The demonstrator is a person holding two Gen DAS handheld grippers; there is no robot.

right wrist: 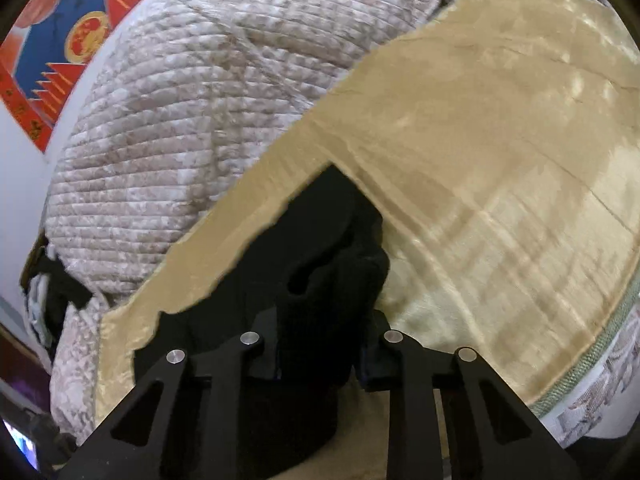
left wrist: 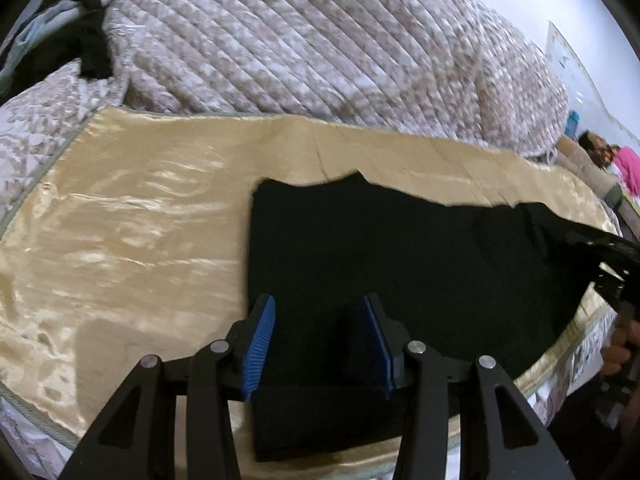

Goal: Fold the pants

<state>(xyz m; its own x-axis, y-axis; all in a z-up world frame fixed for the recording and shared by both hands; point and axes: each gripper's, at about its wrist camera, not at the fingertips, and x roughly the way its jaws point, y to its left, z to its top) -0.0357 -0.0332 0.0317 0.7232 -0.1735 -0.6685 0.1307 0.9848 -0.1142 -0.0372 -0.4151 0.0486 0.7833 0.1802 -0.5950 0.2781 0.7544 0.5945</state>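
Note:
The black pants (left wrist: 400, 248) lie flat across a gold satin bed cover (left wrist: 140, 220). My left gripper (left wrist: 319, 300) hovers over their near left end. Its blue pads (left wrist: 260, 340) stand apart and bare, with the fabric lying flat between and under them. In the right wrist view the pants (right wrist: 240, 300) run away to the left, and one end is bunched up between the fingers of my right gripper (right wrist: 326, 320), which is shut on it. The cloth hides its pads. That right gripper (left wrist: 600, 256) also shows at the right edge of the left wrist view, held by a hand (left wrist: 620, 348).
A quilted beige and white blanket (left wrist: 300, 40) is heaped behind the gold cover (right wrist: 500, 160), with dark clothes (left wrist: 60, 52) at its far left. The bed's piped edge (right wrist: 616, 320) runs along the right. A red and blue poster (right wrist: 60, 40) hangs on the wall.

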